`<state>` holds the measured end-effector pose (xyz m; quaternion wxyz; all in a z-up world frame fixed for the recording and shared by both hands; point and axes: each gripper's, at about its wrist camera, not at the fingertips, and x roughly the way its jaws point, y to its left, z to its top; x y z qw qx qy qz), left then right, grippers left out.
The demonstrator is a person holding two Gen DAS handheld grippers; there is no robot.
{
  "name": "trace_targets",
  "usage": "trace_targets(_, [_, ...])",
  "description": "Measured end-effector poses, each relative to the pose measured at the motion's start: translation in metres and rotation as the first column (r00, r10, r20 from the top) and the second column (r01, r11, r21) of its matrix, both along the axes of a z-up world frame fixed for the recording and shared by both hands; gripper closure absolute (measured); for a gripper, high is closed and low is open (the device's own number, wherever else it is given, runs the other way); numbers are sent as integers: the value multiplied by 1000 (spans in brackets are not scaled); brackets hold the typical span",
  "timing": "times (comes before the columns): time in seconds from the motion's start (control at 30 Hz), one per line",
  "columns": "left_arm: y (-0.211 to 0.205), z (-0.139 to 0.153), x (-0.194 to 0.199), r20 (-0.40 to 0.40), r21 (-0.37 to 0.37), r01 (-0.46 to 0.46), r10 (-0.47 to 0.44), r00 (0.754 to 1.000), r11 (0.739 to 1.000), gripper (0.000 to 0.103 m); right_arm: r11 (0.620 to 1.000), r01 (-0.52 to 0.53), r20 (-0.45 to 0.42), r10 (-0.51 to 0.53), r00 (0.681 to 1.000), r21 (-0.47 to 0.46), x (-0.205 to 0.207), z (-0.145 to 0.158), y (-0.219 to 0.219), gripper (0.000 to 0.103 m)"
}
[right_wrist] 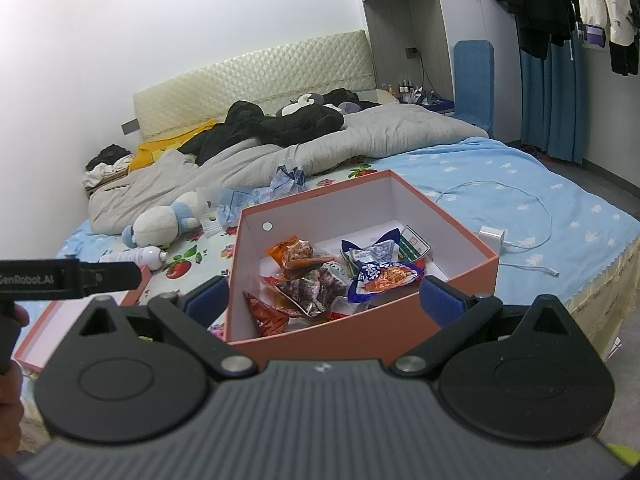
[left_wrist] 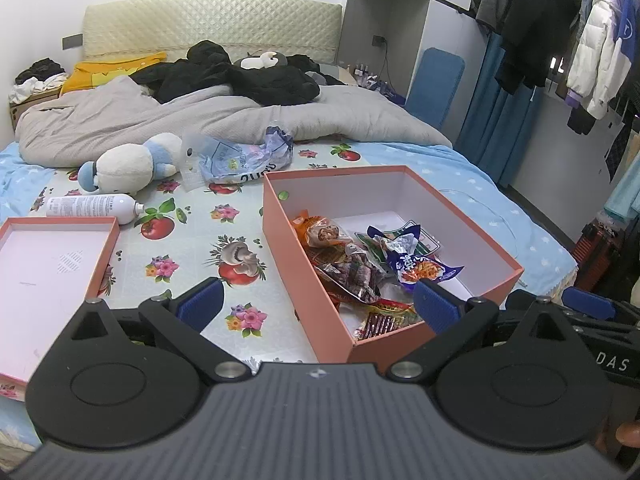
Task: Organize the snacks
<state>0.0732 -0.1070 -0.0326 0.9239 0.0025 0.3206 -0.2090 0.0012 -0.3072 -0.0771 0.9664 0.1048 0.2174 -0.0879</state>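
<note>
An open orange box (left_wrist: 304,276) (right_wrist: 360,338) stands on the bed and holds several snack packets (left_wrist: 360,268) (right_wrist: 324,276), among them a blue noodle packet (left_wrist: 424,268) (right_wrist: 380,276). Its orange lid (left_wrist: 100,256) (right_wrist: 36,340) lies upturned to the left. My left gripper (left_wrist: 318,302) is open and empty, above the box's near left corner. My right gripper (right_wrist: 324,298) is open and empty, above the box's near wall. The left gripper's body also shows at the left edge of the right wrist view (right_wrist: 68,276).
A white spray bottle (left_wrist: 92,206), a plush toy (left_wrist: 128,168) and a crumpled plastic bag (left_wrist: 244,160) lie behind the lid and box. A grey duvet (left_wrist: 160,120) with dark clothes covers the bed's far half. A white charger and cable (right_wrist: 496,236) lie right of the box. Clothes hang at right.
</note>
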Motion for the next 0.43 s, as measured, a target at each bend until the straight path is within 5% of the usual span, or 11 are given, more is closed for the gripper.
trace_targets(0.43, [-3, -1, -3, -6, -8, 18, -19, 1000, 1000, 1, 1000, 1, -1, -1, 1000, 1, 1, 0, 0, 0])
